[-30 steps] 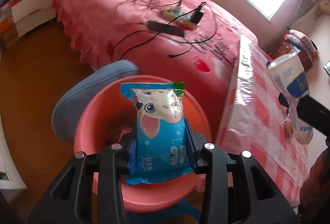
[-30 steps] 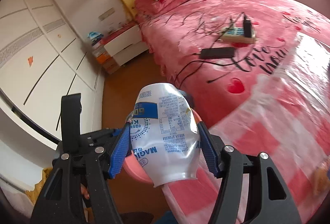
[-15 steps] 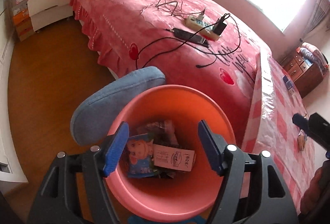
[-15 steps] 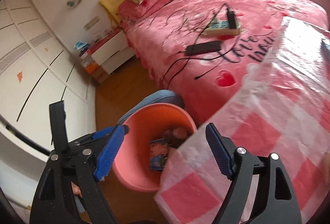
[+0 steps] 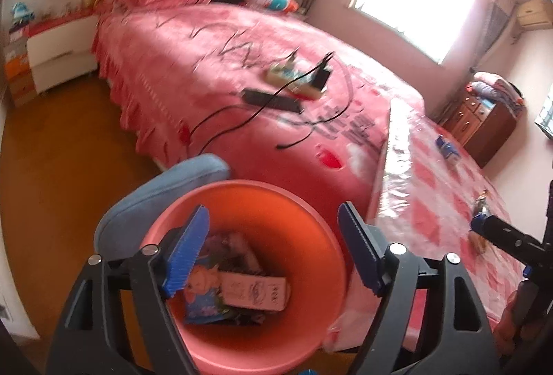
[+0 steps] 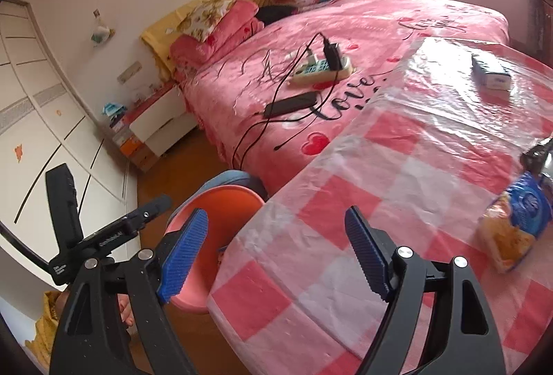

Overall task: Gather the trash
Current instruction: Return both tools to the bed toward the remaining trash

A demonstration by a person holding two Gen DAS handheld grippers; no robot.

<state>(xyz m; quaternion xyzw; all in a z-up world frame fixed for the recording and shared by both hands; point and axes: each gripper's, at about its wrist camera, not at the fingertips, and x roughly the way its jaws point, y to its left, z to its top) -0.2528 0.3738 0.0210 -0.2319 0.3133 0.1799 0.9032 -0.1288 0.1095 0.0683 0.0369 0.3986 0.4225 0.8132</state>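
Note:
My left gripper (image 5: 273, 254) is open and empty, right above the orange-pink trash bin (image 5: 307, 236). The bin holds a blue cartoon snack bag (image 5: 204, 299), a flat white box (image 5: 255, 293) and other wrappers. My right gripper (image 6: 276, 254) is open and empty over the near corner of the checked table (image 6: 397, 202). The bin (image 6: 224, 198) stands below it to the left. On the table lie a blue-and-orange snack bag (image 6: 518, 219) at the right and a white-and-blue box (image 6: 490, 71) at the far side.
A blue padded stool (image 5: 145, 205) touches the bin on its left. The pink bed (image 5: 224, 64) behind carries a power strip (image 6: 321, 67), a black phone (image 6: 290, 103) and black cables. A wooden dresser (image 5: 480, 122) stands far right. White wardrobes (image 6: 52, 133) line the left wall.
Both grippers opened and let go: the cartoon bag and the white pouch dropped into the bin. The right gripper has since swung right over the table; the left tilted up a little.

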